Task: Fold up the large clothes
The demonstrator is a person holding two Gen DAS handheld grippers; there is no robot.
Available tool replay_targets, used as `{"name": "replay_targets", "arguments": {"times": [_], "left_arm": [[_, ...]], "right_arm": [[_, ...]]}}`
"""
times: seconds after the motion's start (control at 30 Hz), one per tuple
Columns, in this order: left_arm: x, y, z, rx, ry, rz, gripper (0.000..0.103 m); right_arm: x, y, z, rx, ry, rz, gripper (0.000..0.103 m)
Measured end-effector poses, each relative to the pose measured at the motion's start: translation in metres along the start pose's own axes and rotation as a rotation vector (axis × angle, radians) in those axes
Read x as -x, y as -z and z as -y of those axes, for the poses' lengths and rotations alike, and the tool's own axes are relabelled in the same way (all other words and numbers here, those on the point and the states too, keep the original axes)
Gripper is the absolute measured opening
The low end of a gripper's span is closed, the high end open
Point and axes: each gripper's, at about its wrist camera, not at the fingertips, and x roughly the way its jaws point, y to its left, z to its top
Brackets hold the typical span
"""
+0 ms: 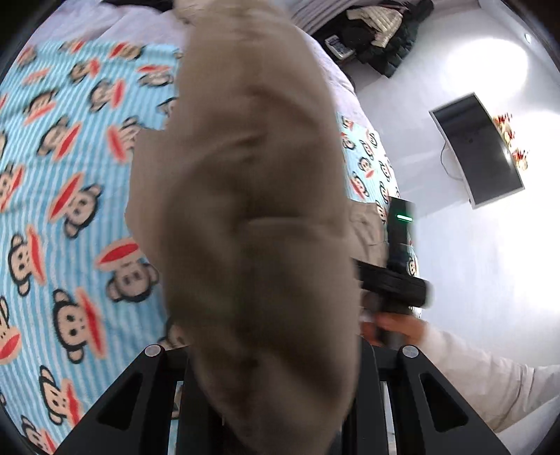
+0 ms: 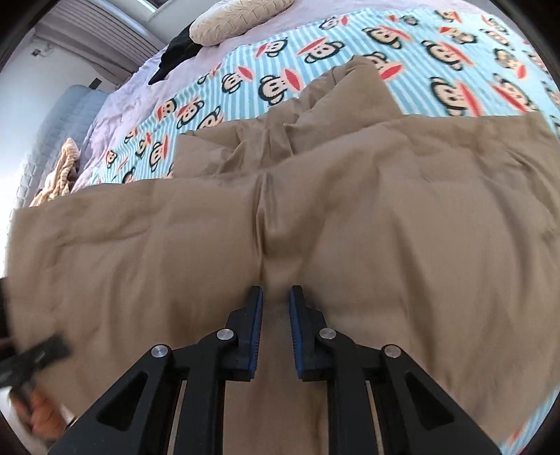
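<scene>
A pair of tan trousers [image 2: 350,217] lies spread across a monkey-print blanket [image 2: 350,52] on a bed, one end bunched and lifted. The left gripper [image 1: 269,392] pinches a thick fold of the cloth, which hangs up in front of its camera and hides the fingertips. The right gripper [image 2: 276,315] has its blue pads [image 2: 257,329] drawn close on a ridge of fabric at the trousers' centre seam. A cream pillow [image 2: 238,17] rests at the bed's far end.
</scene>
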Motion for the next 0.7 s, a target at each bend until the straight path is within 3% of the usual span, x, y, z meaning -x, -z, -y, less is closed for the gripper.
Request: {"name": "replay_targets", "arguments": {"times": [0.3, 0.43, 0.47, 0.5, 0.57, 0.7], "left_arm": [[-0.057, -0.028, 0.109, -0.071, -0.103, -0.057, 0.027], [-0.081, -0.021, 0.139, -0.099, -0.134, -0.078, 0.028], [-0.092, -0.023, 0.148, -0.111, -0.132, -0.091, 0.034], [-0.101, -0.023, 0.153, -0.117, -0.109, -0.1, 0.049], [-0.122, -0.027, 0.16, -0.116, -0.027, -0.118, 0.065], [-0.174, -0.029, 0.158, -0.024, 0.207, -0.21, 0.067]], "right_arm": [[-0.037, -0.03, 0.042, -0.105, -0.173, -0.109, 0.004], [-0.009, -0.035, 0.062, -0.111, -0.2, -0.117, 0.005], [0.005, -0.033, 0.071, -0.115, -0.197, -0.105, 0.005], [0.017, -0.031, 0.081, -0.124, -0.191, -0.09, 0.005], [0.048, -0.023, 0.109, -0.173, -0.189, -0.053, 0.009], [0.099, 0.008, 0.168, -0.29, -0.183, -0.019, 0.009]]}}
